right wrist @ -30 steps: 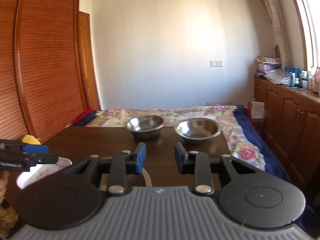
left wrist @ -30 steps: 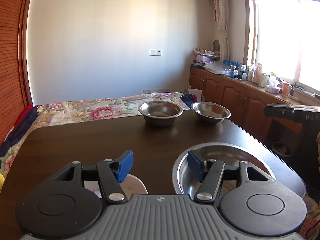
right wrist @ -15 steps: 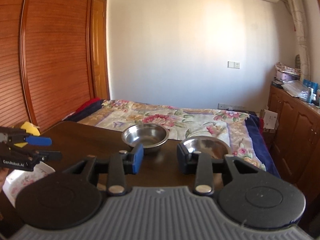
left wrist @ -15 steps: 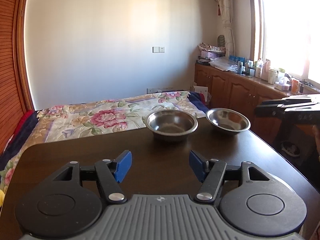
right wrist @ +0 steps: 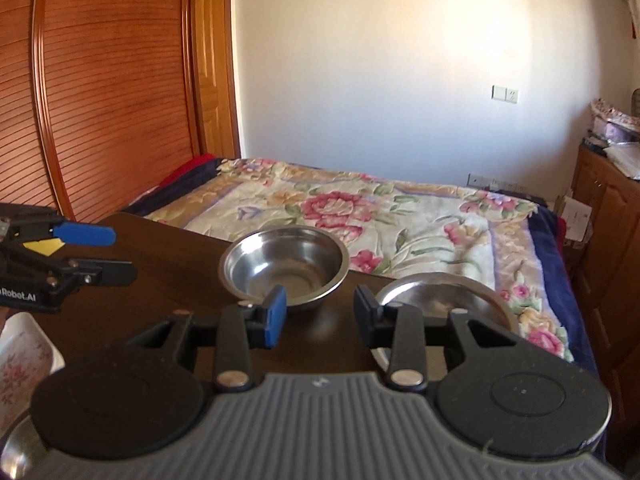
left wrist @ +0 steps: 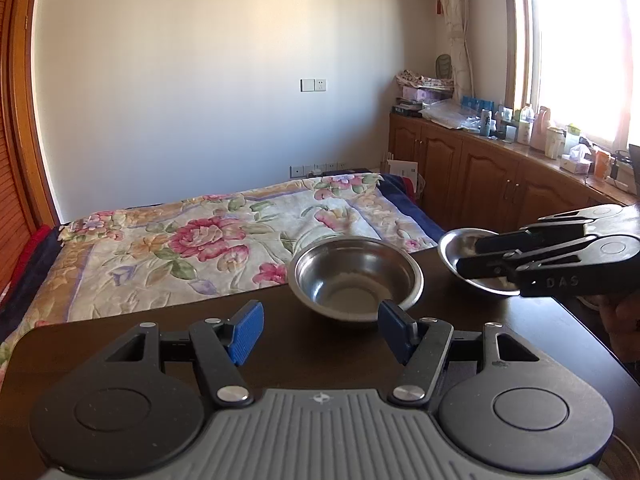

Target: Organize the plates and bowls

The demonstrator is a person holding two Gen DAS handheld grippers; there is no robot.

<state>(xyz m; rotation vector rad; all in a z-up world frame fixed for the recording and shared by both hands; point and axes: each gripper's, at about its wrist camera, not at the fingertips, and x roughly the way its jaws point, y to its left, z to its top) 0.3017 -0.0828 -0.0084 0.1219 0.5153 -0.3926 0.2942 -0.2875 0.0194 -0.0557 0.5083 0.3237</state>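
Two steel bowls stand side by side at the far edge of the dark wooden table [left wrist: 320,360]. The left bowl [left wrist: 355,276] [right wrist: 285,266] is just ahead of my open, empty left gripper [left wrist: 320,330]. The right bowl [left wrist: 464,256] [right wrist: 440,300] lies just ahead of my open, empty right gripper [right wrist: 320,314], whose right finger overlaps its near rim. The right gripper body crosses the left wrist view [left wrist: 560,260]; the left gripper shows at the left of the right wrist view [right wrist: 64,256]. A white floral plate [right wrist: 20,360] lies at the near left.
A bed with a floral cover [left wrist: 200,240] lies right behind the table's far edge. Wooden cabinets [left wrist: 500,184] with bottles stand on the right, a slatted wooden wardrobe [right wrist: 100,100] on the left. A steel rim [right wrist: 12,452] shows at the near left corner.
Both grippers have moved forward over the table toward the two small bowls, which now look closer and larger. The large steel basin and the white dish near the left gripper have dropped out of its view.
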